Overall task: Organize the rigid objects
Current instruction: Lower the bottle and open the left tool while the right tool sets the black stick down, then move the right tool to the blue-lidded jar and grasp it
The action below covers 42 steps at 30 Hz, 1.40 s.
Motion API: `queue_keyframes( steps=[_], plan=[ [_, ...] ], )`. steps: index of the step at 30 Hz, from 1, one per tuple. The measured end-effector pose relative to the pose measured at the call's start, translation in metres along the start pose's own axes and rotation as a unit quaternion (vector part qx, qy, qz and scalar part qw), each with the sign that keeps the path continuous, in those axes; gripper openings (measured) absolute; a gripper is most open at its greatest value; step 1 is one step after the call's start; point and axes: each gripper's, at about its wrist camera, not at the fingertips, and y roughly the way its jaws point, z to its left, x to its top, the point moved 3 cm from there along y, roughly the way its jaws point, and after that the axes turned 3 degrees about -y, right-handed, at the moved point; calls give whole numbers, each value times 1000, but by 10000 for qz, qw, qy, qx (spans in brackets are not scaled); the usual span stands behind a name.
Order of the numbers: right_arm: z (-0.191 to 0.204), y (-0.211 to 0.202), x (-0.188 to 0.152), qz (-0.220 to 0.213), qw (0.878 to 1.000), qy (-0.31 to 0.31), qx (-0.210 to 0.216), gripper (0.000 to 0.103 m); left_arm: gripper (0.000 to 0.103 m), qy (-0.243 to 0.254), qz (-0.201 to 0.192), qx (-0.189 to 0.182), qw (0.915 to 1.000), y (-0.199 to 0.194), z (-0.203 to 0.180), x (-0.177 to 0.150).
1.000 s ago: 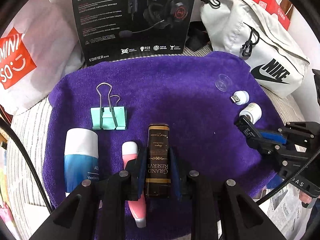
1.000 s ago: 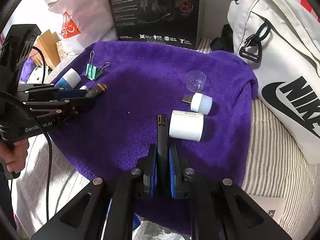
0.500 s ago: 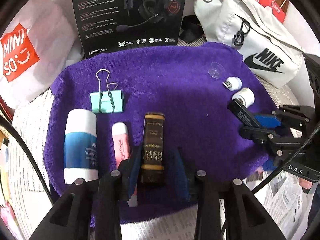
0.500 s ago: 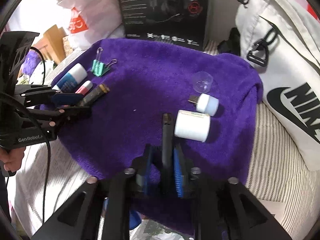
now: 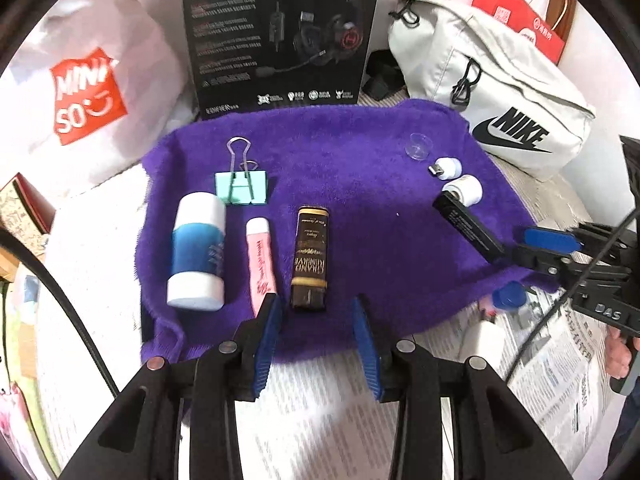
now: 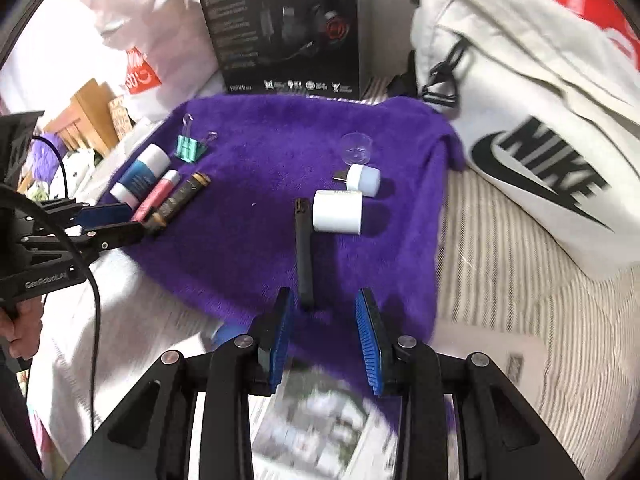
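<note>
No closed container with visible contents is shown; the task's things are laid out on a purple towel [image 5: 360, 168] spread over a striped surface. On the towel's left part, seen from the left wrist, a white and blue tube [image 5: 196, 252], a pink tube [image 5: 262, 264] and a dark brown and gold box [image 5: 310, 258] are laid side by side, lengthwise toward the camera, with a teal binder clip [image 5: 241, 188] just behind them. On the towel's right part a slim black stick [image 6: 304, 252] is laid beside a white cylinder [image 6: 338, 211], which it appears to touch at its far end; a small white USB plug [image 6: 362, 179] and a clear cap [image 6: 356, 148] are set just behind. The towel is backed by a black headset box [image 5: 280, 32] standing upright, a white shopping bag [image 5: 84, 92] to its left and a white Nike bag [image 5: 492, 92] to its right; printed newspaper [image 5: 560, 360] is spread along the near edge. Nothing is seen lying between the grippers and the things on the towel. The left gripper [image 5: 316, 340] is parted, its jaws having just been opening, and the brown and gold box is left free on the towel just ahead of its blue pads, untouched. The right gripper [image 6: 326, 336] is likewise released, its jaws having just been opening; the near end of the black stick lies close by the left pad [image 6: 280, 336], and contact cannot be told.
</note>
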Motion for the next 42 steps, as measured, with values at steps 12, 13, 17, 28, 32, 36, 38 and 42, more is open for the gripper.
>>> queue_keyframes(
  steps=[12,13,17,28,32,36,38,42],
  plan=[
    [31,-3,-43,70,9988,-299,379,29,36,-241,-143,47,9996,-40,-3,-55],
    [31,0,-45,74,9987,-319,387,25,36,-268,-109,-70,9996,-42,-6,-63],
    [31,11,-40,-7,9988,-324,379,25,36,-366,-25,-124,9992,-44,-7,-79],
    [54,18,-39,121,9961,-660,565,19,36,-634,187,-274,9974,-38,-1,-98],
    [57,23,-37,155,9963,-714,452,19,36,-647,240,-319,9971,-34,1,-99],
    [58,30,-32,190,9966,-666,449,22,36,-612,267,-368,9971,-32,-1,-98],
    [60,32,-30,134,9965,-712,410,22,36,-592,283,-395,9971,-30,-3,-97],
    [60,33,-28,33,9970,-636,446,21,36,-543,316,-397,9972,-27,-4,-96]
  ],
)
